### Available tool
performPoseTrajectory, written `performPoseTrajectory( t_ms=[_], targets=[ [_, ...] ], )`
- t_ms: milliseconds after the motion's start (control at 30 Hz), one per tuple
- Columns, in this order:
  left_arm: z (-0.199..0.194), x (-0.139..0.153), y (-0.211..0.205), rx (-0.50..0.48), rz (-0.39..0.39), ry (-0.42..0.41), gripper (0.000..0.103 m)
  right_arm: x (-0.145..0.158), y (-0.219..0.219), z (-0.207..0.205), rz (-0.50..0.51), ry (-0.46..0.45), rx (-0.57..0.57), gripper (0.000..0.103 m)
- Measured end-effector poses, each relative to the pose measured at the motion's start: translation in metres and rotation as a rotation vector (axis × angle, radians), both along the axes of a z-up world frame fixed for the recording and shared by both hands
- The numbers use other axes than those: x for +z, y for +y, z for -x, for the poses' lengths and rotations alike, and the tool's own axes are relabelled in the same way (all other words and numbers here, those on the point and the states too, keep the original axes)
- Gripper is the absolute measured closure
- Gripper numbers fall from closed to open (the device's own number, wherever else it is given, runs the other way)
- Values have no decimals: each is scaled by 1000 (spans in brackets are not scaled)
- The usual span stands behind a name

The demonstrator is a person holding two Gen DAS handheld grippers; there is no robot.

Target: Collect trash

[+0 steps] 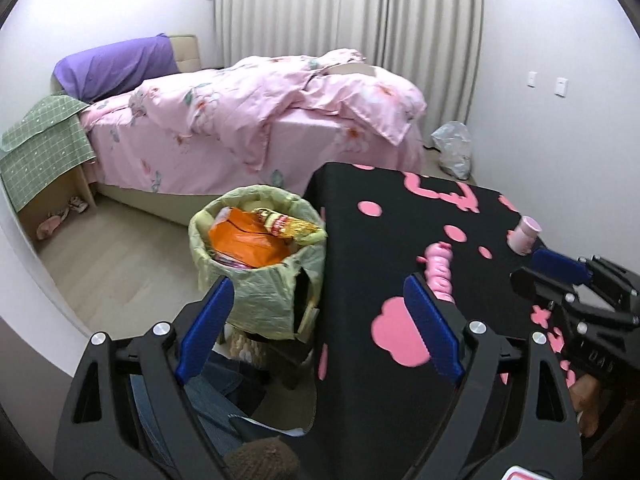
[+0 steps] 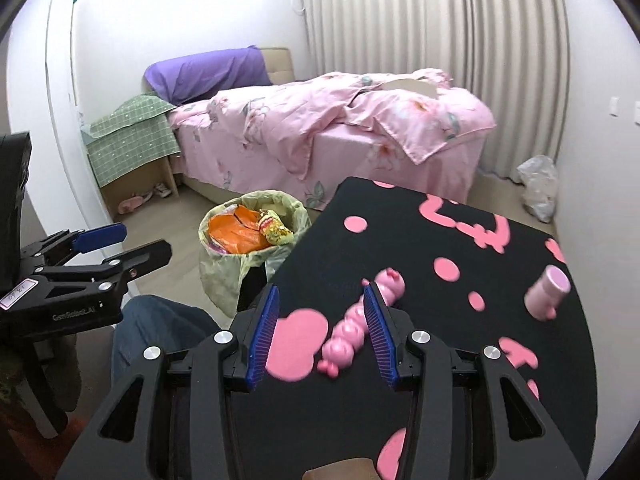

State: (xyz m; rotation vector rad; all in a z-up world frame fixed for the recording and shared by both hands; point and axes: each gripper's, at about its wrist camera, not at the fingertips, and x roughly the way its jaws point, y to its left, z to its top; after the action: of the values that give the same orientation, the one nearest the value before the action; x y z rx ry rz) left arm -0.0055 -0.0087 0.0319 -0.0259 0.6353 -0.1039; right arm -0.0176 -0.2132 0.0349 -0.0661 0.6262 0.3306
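A bin lined with a pale green bag (image 1: 256, 264) stands on the floor left of the table; it holds an orange wrapper (image 1: 244, 242) and a yellow snack packet (image 1: 280, 224). The bin also shows in the right wrist view (image 2: 248, 240). A row of joined pink bottles (image 2: 360, 320) lies on the black cloth, between the tips of my open right gripper (image 2: 320, 330). A single pink bottle (image 2: 546, 290) lies on its side further right. My left gripper (image 1: 320, 320) is open and empty, above the table's left edge near the bin.
A black tablecloth with pink shapes (image 2: 440, 380) covers the table. A bed with pink bedding (image 1: 256, 120) and a purple pillow (image 1: 116, 64) is beyond. A green-covered nightstand (image 1: 44, 152) stands at left. A crumpled clear plastic bag (image 1: 452, 148) lies on the floor by the curtain.
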Motion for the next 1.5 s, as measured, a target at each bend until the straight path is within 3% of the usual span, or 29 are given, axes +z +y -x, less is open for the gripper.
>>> performPoseTrajectory(
  t_ms=[300, 1500],
  targets=[
    [23, 9, -2, -17, -16, -29, 21, 4, 1, 36, 3, -14, -27, 61],
    [31, 10, -3, -53, -14, -23, 21, 12, -7, 43, 20, -33, -80, 61]
  ],
)
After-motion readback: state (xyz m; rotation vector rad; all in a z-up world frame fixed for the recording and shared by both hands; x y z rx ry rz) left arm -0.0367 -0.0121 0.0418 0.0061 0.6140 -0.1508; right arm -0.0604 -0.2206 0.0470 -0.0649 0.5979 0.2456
